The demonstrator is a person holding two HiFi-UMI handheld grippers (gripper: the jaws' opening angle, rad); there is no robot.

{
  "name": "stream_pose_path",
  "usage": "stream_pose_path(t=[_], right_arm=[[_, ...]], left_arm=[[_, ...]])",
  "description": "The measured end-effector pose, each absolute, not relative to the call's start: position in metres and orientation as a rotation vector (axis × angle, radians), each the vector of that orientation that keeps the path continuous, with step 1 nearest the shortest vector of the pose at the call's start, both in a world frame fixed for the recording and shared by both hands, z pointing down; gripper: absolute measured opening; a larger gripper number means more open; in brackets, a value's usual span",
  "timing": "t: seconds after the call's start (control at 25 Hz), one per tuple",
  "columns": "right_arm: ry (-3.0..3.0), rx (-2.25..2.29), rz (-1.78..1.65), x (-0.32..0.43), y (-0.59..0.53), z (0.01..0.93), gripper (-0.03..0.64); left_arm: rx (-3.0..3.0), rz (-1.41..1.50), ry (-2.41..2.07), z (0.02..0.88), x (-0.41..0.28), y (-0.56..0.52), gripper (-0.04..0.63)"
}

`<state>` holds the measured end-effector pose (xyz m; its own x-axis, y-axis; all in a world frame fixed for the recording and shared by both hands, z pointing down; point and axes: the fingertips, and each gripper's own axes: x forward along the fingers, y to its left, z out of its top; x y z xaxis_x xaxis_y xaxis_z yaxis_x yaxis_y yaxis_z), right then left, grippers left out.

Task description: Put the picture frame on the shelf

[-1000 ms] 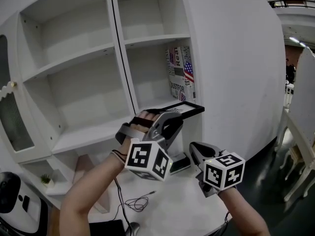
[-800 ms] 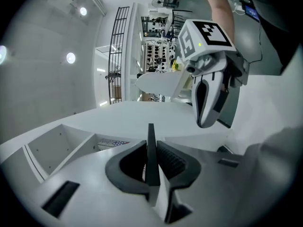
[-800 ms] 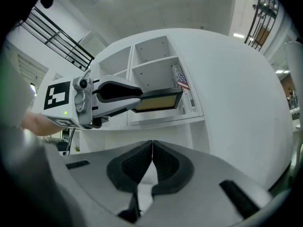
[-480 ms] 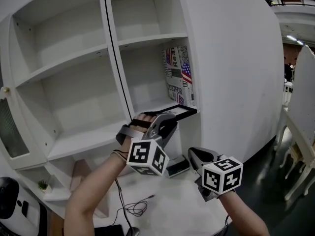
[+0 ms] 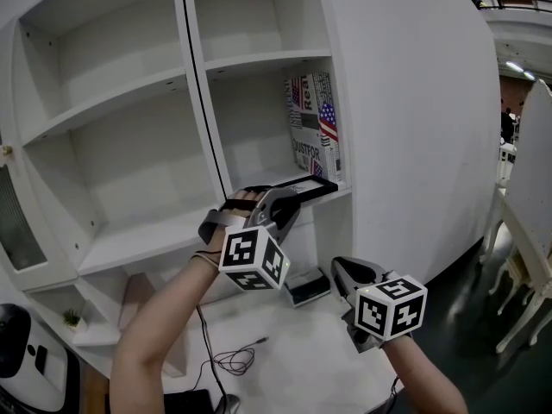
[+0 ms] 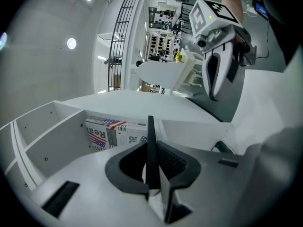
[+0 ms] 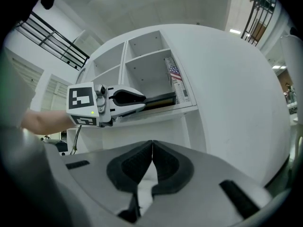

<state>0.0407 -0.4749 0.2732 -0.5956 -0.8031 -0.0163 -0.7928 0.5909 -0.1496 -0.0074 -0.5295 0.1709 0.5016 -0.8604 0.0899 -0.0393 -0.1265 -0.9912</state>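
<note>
My left gripper (image 5: 280, 202) is shut on the near edge of a black picture frame (image 5: 308, 186). The frame lies nearly flat, and its far end reaches over the board of the right-hand shelf (image 5: 338, 195), just below a standing stack of printed book boxes (image 5: 315, 126). In the left gripper view the frame (image 6: 150, 129) shows edge-on as a thin black strip pinched between the jaws, with the book boxes (image 6: 112, 132) behind. My right gripper (image 5: 348, 274) hangs lower right over the table, shut and empty (image 7: 152, 148). It looks at the left gripper (image 7: 124, 98) and the frame (image 7: 162, 100).
The white shelf unit (image 5: 129, 153) has several bare compartments on the left. A small black box (image 5: 307, 286) and a thin cable (image 5: 231, 358) lie on the white table (image 5: 293, 360). A tiny potted plant (image 5: 71, 319) stands lower left. White chairs (image 5: 522, 248) are on the right.
My left gripper has carried the frame forward and a little left, toward the right-hand shelf, so its far end now lies over the shelf board. The right gripper has hardly moved.
</note>
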Motion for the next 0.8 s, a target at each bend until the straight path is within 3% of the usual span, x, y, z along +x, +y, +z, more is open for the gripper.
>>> stream_pose_path(t=[0.8], right_arm=[[2.733, -1.420, -0.197, 0.053, -0.480, 0.281, 0.002]], left_arm=[[-1.494, -0.957, 0.863, 0.183, -0.014, -0.560, 0.067]])
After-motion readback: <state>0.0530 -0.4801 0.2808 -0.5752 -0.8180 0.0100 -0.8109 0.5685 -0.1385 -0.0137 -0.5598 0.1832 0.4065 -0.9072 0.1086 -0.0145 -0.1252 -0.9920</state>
